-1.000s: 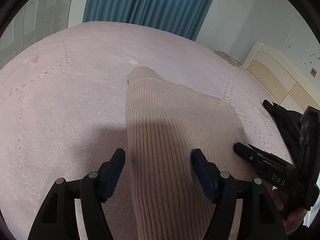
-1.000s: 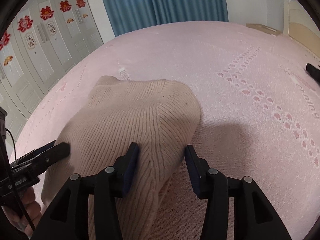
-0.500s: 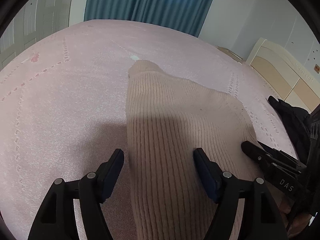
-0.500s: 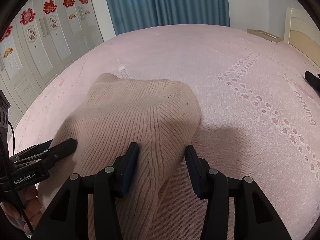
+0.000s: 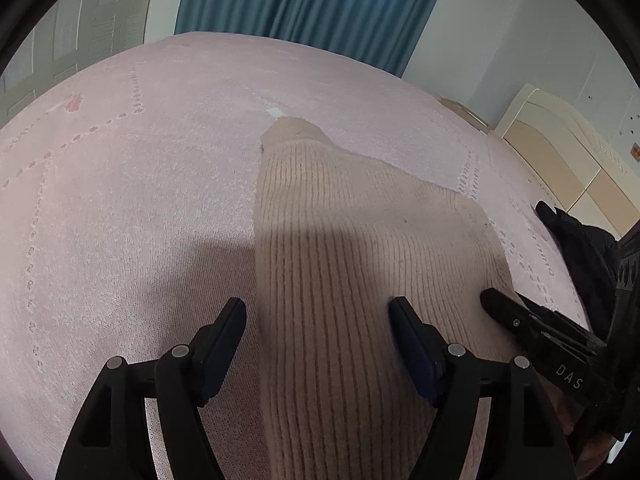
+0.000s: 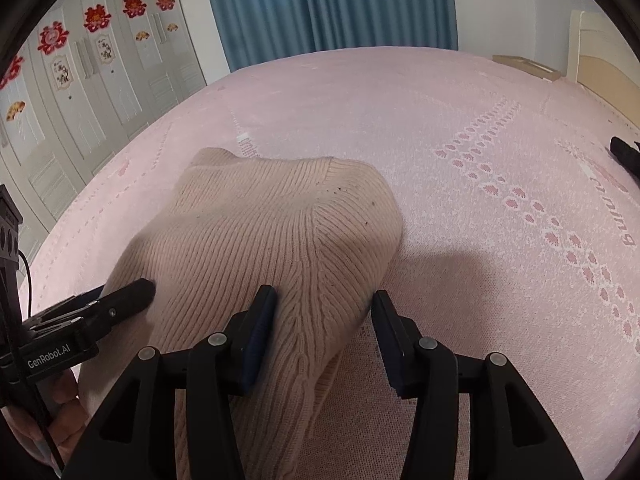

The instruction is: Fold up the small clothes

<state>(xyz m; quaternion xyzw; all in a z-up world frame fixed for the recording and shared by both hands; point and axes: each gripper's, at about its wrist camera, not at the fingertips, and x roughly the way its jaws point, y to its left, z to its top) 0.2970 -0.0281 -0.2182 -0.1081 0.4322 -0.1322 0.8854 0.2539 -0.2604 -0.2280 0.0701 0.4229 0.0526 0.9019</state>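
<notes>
A beige ribbed knit sweater (image 5: pixel 352 264) lies folded on the pink bed cover (image 5: pixel 120 208); it also shows in the right wrist view (image 6: pixel 256 240). My left gripper (image 5: pixel 318 332) is open, its jaws straddling the sweater's near left edge. My right gripper (image 6: pixel 324 328) is open, its jaws straddling the sweater's near right edge by the sleeve seam. Each gripper shows in the other's view: the right one (image 5: pixel 532 328) at the sweater's right side, the left one (image 6: pixel 96 312) at its left side.
The pink bed cover (image 6: pixel 500 160) stretches far ahead and to both sides. A black garment (image 5: pixel 580 248) lies at the bed's right edge, also seen in the right wrist view (image 6: pixel 626 154). Blue curtains (image 6: pixel 332 8), a white wardrobe (image 6: pixel 80 72) and a cream headboard (image 5: pixel 560 148) surround the bed.
Both grippers have drawn back and lifted slightly; the sweater has stayed in place. The jaws stayed open.
</notes>
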